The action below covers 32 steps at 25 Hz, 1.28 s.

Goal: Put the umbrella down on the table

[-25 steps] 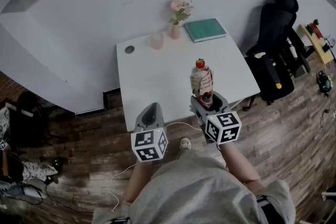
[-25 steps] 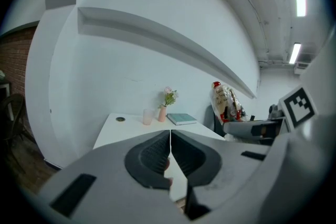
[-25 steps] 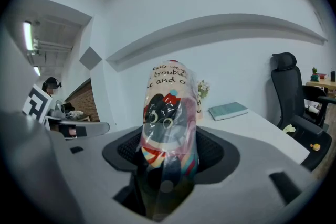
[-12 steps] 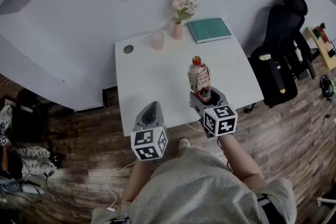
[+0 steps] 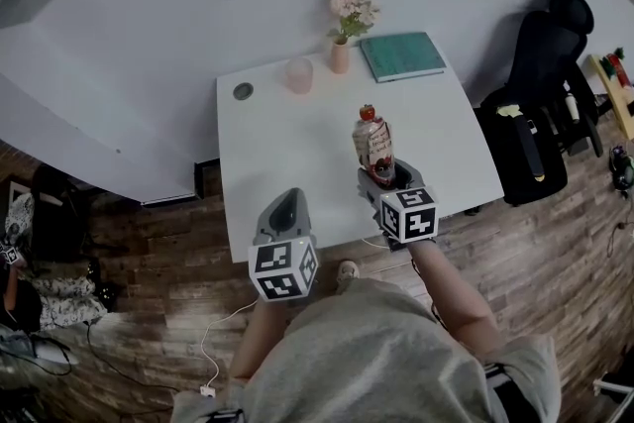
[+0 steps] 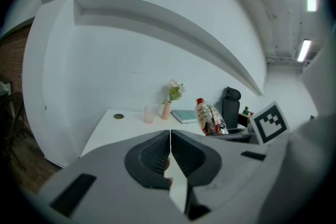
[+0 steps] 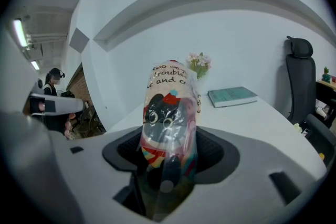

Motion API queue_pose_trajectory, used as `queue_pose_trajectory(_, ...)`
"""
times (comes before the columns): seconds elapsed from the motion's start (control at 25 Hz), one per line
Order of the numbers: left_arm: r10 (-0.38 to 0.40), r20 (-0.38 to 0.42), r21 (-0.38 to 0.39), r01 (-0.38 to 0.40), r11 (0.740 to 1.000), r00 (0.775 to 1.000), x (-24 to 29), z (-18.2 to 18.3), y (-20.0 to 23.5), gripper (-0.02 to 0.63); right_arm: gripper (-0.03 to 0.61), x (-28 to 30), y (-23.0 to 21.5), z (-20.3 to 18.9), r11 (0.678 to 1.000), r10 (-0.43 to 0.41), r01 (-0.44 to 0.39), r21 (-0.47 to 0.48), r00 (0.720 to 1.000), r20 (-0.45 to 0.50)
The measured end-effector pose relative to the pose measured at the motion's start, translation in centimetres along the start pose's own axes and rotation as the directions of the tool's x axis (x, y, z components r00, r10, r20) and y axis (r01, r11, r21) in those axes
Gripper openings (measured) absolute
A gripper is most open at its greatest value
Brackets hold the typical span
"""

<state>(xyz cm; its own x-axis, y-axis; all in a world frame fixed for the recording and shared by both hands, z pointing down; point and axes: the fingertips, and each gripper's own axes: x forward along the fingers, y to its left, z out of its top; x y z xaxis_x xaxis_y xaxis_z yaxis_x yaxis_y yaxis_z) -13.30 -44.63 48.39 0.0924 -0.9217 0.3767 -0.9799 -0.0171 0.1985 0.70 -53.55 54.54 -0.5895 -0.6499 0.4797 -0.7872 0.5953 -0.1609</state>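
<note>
the white table (image 5: 297, 154) stands with its far edge by a plain white wall (image 5: 178, 5). the floor (image 5: 139, 263) is made of brown wood planks. a black office chair (image 5: 543, 40) stands to the right of the table, and a dark thing (image 5: 523, 158) sits just in front of it, maybe a bag or a second seat. a long lamp (image 6: 303, 50) glows up on the ceiling. a bit of brick wall (image 6: 11, 60) shows at the far left.
</note>
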Motion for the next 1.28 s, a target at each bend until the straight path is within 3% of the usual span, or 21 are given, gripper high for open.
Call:
queue_pose_trajectory(0.72, 0.006, -0.033, -0.006, -0.006, 1.0, 0.999, 3.4, -0.2, 0.2, 0.009, 0.272, 7.8, -3.7, -4.2, 0.999, -0.036, 0.033, -0.02, 0.981, -0.19)
queue_pose_trajectory(1.28, 0.003, -0.043, -0.013, -0.004, 1.0, 0.999, 4.5, -0.6, -0.4, 0.009, 0.272, 11.0, -6.3, -7.5, 0.995, -0.095, 0.095, -0.018, 0.924, -0.37)
